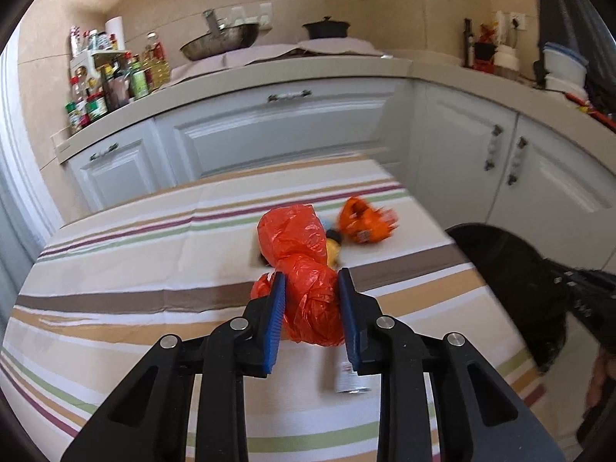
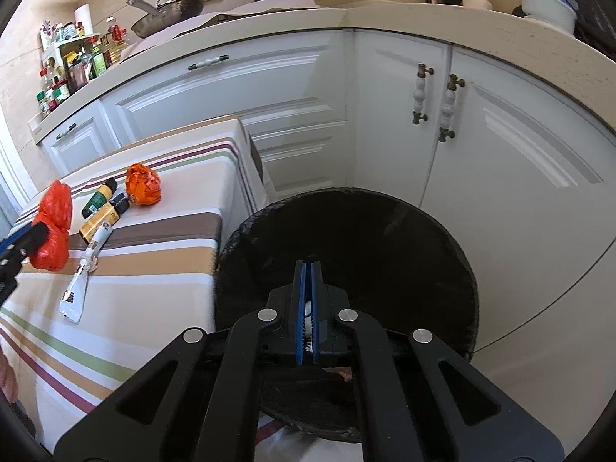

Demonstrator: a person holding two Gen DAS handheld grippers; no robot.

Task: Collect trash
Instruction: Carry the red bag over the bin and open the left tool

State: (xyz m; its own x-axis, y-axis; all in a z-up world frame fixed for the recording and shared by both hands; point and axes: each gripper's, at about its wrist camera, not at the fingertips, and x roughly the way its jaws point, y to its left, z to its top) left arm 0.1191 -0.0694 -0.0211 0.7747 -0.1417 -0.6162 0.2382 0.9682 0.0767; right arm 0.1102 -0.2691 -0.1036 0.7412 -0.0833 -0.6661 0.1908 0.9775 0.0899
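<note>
Trash: lies on the striped-cloth counter [image 2: 154, 269], w/ a black bin bag [image 2: 346, 238] hanging open just off its right edge, in front of white cabinets [image 2: 500, 146]. Bag mouth is round & dark, inside not readable. Red plastic bag [image 1: 304, 269], crumpled, is lifted off the cloth; left gripper [image 1: 312, 288] has its blue fingers [image 1: 278, 308] pressed on both sides of it. Right gripper [image 2: 308, 292] is over the bin bag mouth, fingers closed together; a sliver of something white shows between them near the base, can't tell what. Orange crumpled wrapper [image 2: 143, 185] sits toward the far end of the counter. Beside it two small bottles lying down: green one [image 2: 99, 197] & yellow one [image 2: 101, 220], touching or nearly so. White squeezed tube [image 2: 82, 273] lies flat nearer the camera, its top end by the yellow bottle.
</note>
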